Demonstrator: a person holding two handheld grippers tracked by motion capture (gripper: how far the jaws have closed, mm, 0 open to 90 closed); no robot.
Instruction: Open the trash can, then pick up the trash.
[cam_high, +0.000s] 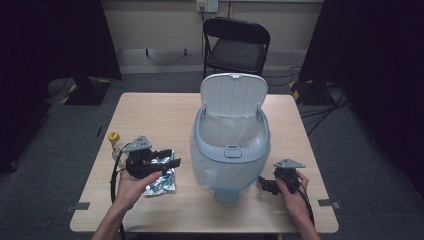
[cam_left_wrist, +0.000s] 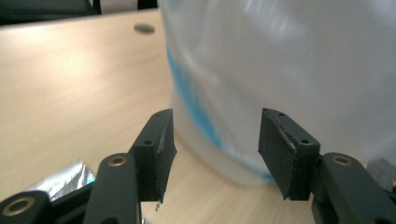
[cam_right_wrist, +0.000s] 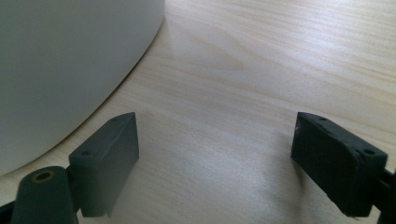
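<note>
Forearms over a wooden table; grey carpet, black chair.

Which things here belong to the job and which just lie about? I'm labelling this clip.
In the job: left gripper, open above the silver foil wrapper; lined bin with lid up.

Lying about: yellow-capped bottle, folding chair; right gripper open, idle.

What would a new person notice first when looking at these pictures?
First the white bin at the table's centre, its lid up and a clear bag lining it. Next, the crumpled silver foil packet to its left, under the left gripper, whose jaws are open and empty. The right gripper rests open by the bin's other side.
</note>
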